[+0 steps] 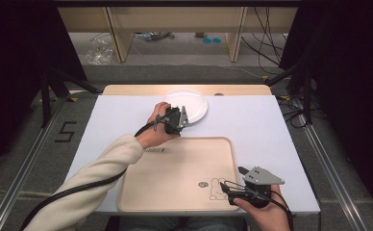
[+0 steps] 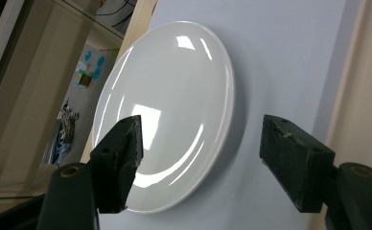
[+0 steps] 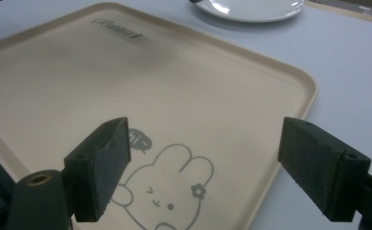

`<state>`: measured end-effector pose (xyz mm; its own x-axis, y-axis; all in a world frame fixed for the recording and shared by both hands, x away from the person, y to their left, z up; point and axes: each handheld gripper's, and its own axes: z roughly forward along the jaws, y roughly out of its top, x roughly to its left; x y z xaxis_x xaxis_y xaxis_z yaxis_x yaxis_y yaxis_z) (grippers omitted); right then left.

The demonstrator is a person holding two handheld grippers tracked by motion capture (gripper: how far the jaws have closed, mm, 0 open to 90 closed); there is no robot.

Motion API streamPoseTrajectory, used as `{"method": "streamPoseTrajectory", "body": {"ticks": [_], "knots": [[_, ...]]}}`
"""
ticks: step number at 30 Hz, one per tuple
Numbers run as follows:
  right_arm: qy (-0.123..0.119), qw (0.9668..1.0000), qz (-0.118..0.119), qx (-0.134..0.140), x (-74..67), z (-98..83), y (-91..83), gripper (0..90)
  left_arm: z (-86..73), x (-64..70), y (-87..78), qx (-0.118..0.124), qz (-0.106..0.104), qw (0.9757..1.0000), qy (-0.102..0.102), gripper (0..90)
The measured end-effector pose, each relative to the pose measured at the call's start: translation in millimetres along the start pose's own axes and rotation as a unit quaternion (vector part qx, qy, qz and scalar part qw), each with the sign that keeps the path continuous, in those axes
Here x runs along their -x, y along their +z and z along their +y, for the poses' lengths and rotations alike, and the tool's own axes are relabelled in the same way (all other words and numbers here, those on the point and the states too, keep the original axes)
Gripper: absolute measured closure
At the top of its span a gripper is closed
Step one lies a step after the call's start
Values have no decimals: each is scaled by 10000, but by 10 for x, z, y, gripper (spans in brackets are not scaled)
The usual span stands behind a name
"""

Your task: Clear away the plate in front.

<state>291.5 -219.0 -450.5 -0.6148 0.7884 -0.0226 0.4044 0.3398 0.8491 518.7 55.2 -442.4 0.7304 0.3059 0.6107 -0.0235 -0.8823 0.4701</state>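
Two claws are mine at this table, one in each hand. Nearest me, my right gripper (image 1: pixel 234 188) hovers over the near right corner of the beige tray (image 1: pixel 175 192), its jaws spread wide with nothing between them. In the right gripper view those jaws frame a printed rabbit (image 3: pixel 167 191) with a small flower and a speech bubble reading "hi~" (image 3: pixel 138 140). At the tray's far left corner there is a dark line of lettering (image 1: pixel 154 150), too blurred for me to read. The tray lies flat on the white table (image 1: pixel 261 125), its long side running left to right.

Beyond the tray's far rim, my left gripper (image 1: pixel 187 118) reaches to the white plate (image 1: pixel 194 103), jaws wide apart and gripping nothing. In the left gripper view one jaw sits over the plate's (image 2: pixel 174 96) inside and the other over bare table outside its rim, so the near edge lies between them. Whether either pad touches the rim I cannot tell. The plate is round, so it has no long axis; it rests flat, face up and empty, near the table's far edge and close to the middle.

Farther off, on the floor past the table, stand wooden shelf legs (image 1: pixel 119 38), a crumpled clear bag (image 1: pixel 98 50) and loose cables (image 1: pixel 266 38).
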Motion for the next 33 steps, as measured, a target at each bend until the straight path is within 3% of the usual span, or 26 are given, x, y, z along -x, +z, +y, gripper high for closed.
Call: {"method": "streamPoseTrajectory", "body": {"ticks": [6,19,23,33], "knots": [[11,10000,33,30,3,-7,13,196,-11,-31,75,-145,24,9998,113,331],[11,10000,39,32,2,-6,10,196,-44,4,228,-338,-71,9993,149,333],[17,10000,41,32,1,-6,10,196,-58,11,283,-509,-129,9984,187,334],[21,10000,36,-13,6,-6,6,196,-82,7,361,-603,-91,9979,205,346]]}}
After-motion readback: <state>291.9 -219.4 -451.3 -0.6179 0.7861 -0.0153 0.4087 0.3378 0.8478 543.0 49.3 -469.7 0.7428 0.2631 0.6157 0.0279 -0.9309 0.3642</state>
